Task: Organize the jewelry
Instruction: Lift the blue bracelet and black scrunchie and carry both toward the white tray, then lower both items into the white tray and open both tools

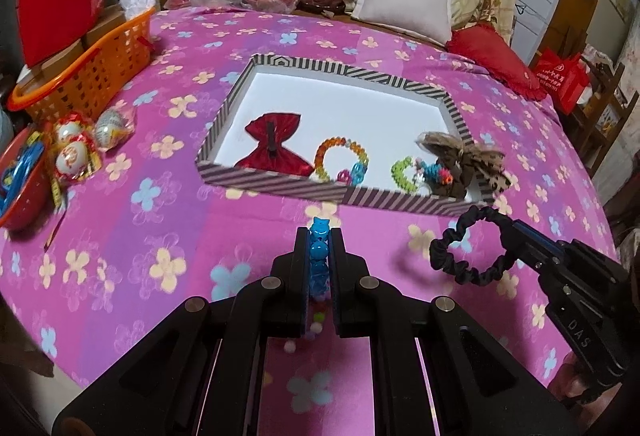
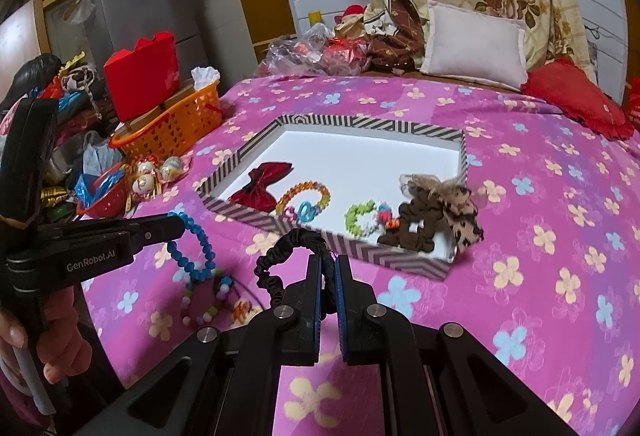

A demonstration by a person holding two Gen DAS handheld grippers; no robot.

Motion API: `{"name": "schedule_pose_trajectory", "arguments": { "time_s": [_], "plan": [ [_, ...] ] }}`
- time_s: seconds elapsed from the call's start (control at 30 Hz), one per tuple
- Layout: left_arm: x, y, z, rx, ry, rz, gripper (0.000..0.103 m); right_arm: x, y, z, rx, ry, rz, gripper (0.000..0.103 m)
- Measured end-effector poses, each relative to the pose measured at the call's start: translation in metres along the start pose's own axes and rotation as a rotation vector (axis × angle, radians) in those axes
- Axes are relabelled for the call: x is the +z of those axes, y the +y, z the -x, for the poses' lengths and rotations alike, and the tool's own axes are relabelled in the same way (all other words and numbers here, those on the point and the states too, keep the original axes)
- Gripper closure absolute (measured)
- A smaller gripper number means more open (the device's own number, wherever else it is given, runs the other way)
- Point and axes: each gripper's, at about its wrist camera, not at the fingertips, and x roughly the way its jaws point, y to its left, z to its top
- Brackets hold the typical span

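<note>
My left gripper (image 1: 319,236) is shut on a blue bead bracelet (image 1: 319,248), held just short of the striped tray's (image 1: 276,184) near wall. In the right wrist view the blue bead bracelet (image 2: 196,244) hangs as a loop from the left gripper (image 2: 179,226). My right gripper (image 2: 329,260) is shut on a black scrunchie (image 2: 276,256); the black scrunchie (image 1: 460,252) hangs at the lower right. Inside the tray lie a red bow (image 1: 274,147), an orange bead bracelet (image 1: 340,159), a green bracelet (image 1: 404,171) and a leopard-print bow (image 1: 468,163).
A pastel bead bracelet (image 2: 208,300) lies on the pink flowered cloth (image 1: 160,220) below the left gripper. An orange basket (image 1: 88,75), wrapped eggs (image 1: 76,147) and a red bowl (image 1: 20,191) crowd the left edge. Pillows and bedding sit behind the tray.
</note>
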Motion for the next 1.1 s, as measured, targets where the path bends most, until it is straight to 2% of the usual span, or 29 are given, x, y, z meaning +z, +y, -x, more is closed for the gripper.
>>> {"name": "schedule_pose_trajectory", "arguments": {
  "time_s": [0.13, 0.3, 0.67, 0.87, 1.1],
  "plan": [
    [0.019, 0.001, -0.010, -0.007, 0.009, 0.005, 0.096, 0.015, -0.008, -0.010, 0.003, -0.001, -0.022, 0.097],
    [0.045, 0.005, -0.022, -0.052, 0.032, 0.032, 0.096, 0.031, -0.020, -0.025, 0.005, 0.003, -0.050, 0.097],
    [0.088, 0.008, -0.061, -0.036, 0.053, 0.073, 0.096, 0.056, -0.035, -0.076, -0.017, 0.050, -0.051, 0.097],
    [0.101, 0.004, -0.093, -0.002, 0.083, 0.072, 0.096, 0.059, -0.041, -0.109, -0.030, 0.100, -0.050, 0.097],
    [0.100, 0.002, -0.129, 0.024, 0.131, 0.076, 0.096, 0.056, -0.044, -0.134, -0.072, 0.144, -0.011, 0.097]
  ]
}}
